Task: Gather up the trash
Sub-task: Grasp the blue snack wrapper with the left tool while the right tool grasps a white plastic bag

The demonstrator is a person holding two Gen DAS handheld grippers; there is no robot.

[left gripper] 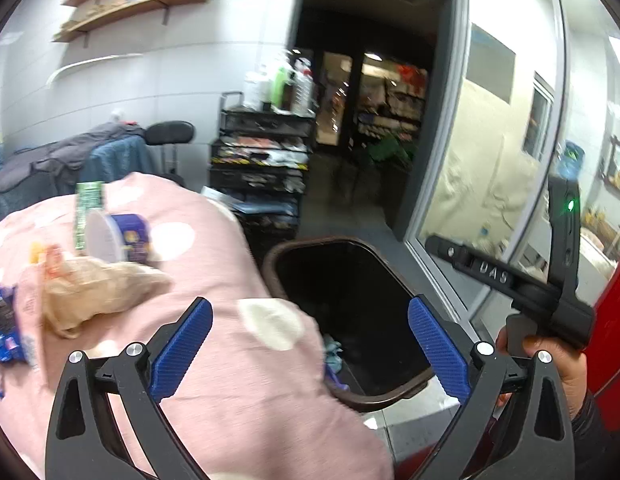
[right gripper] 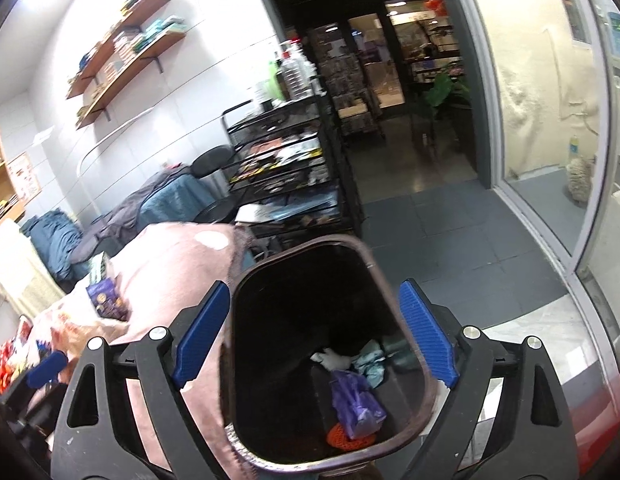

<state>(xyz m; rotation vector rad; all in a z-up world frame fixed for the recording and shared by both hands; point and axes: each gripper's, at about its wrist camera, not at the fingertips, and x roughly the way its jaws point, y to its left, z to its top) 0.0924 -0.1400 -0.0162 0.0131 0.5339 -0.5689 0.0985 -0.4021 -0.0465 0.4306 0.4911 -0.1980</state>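
A dark brown trash bin (left gripper: 390, 396) stands beside a bed with a pink dotted cover (left gripper: 229, 380). In the right wrist view the bin (right gripper: 424, 392) holds a purple wrapper (right gripper: 356, 400), pale crumpled paper (right gripper: 330, 358) and an orange piece (right gripper: 342, 438). On the cover lie a crumpled tan paper bag (left gripper: 97, 296), a purple cup (left gripper: 117, 240), a green packet (left gripper: 87, 208) and a blue wrapper (left gripper: 3, 324). My left gripper (left gripper: 310, 344) is open and empty over the bed's edge and the bin. My right gripper (right gripper: 316, 332) is open and empty over the bin's mouth.
A black wire cart (left gripper: 261, 160) full of items stands behind the bin. A glass door (left gripper: 490, 152) is to the right, a dark doorway (right gripper: 410, 120) ahead. Wall shelves (right gripper: 121, 60) hang at left. A chair with clothes (right gripper: 169, 196) stands behind the bed.
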